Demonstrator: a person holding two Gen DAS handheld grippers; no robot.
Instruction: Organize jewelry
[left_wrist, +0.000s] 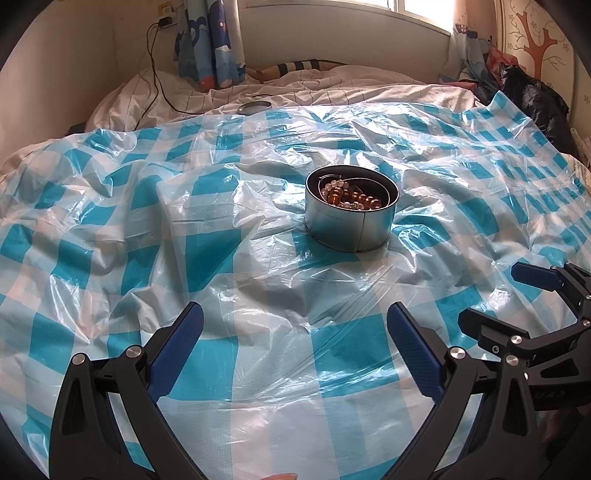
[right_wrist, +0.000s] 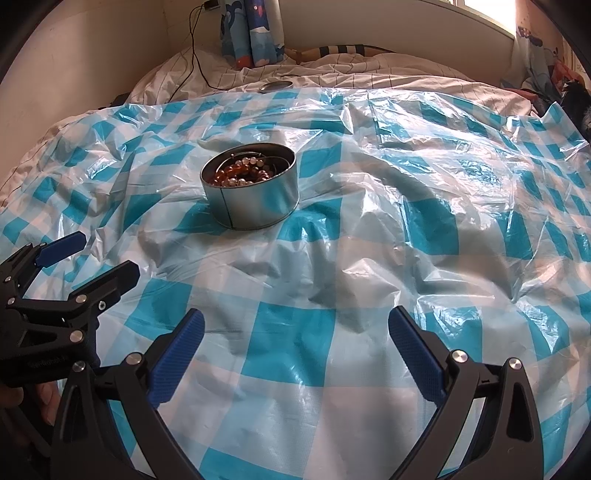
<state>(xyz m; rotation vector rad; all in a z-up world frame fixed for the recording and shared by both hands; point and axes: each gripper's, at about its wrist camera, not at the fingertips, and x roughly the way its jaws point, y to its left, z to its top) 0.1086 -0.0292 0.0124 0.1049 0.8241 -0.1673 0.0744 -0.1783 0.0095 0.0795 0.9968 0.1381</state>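
Note:
A round metal tin (left_wrist: 351, 225) stands on the blue-and-white checked plastic sheet (left_wrist: 184, 229); it also shows in the right wrist view (right_wrist: 255, 205). Amber and pale bead bracelets (left_wrist: 349, 197) lie inside it, seen also in the right wrist view (right_wrist: 243, 171). My left gripper (left_wrist: 295, 325) is open and empty, well short of the tin. My right gripper (right_wrist: 295, 328) is open and empty, also short of the tin. Each gripper shows in the other's view: the right one (left_wrist: 491, 295) at the right edge, the left one (right_wrist: 107, 254) at the left edge.
The tin's lid (left_wrist: 255, 107) lies at the sheet's far edge, on the striped white bedding (left_wrist: 314, 85). A black cable (left_wrist: 155, 74) runs down from a wall socket. Blue curtains (left_wrist: 210, 44) hang behind. Dark bags (left_wrist: 532, 96) sit at the far right.

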